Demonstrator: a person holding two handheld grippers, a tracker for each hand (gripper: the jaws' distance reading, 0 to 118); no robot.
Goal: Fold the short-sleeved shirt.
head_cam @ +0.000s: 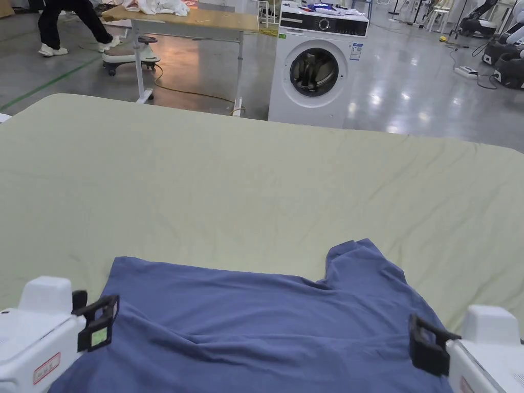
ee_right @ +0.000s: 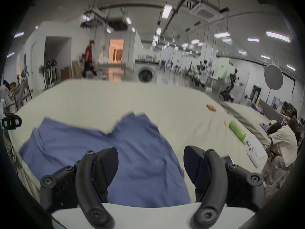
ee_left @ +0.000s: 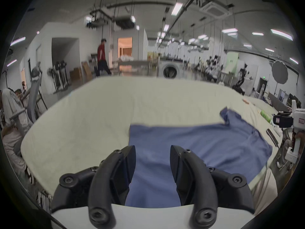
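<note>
Blue short-sleeved shirt (head_cam: 266,322) spread flat on pale green cover (head_cam: 245,179), at near edge, between both claws; one sleeve (head_cam: 358,261) projecting ahead of right gripper. Left gripper (ee_left: 152,169): jaws apart, nothing clamped, shirt fabric below the gap. Right gripper (ee_right: 151,168): jaws wide apart, nothing clamped, shirt edge below the gap. Washing machine (head_cam: 317,66) well beyond both claws; green bottle (ee_right: 236,130) off to right of right gripper.

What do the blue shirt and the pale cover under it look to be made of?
Blue shirt: looks like a soft matte knit, likely cotton jersey; it drapes in shallow rounded folds with no sheen. Pale cover: seemingly a thin matte woven sheet, yellowish-cream, stretched with fine wrinkles over something padded; the exact fibre can't be told.
</note>
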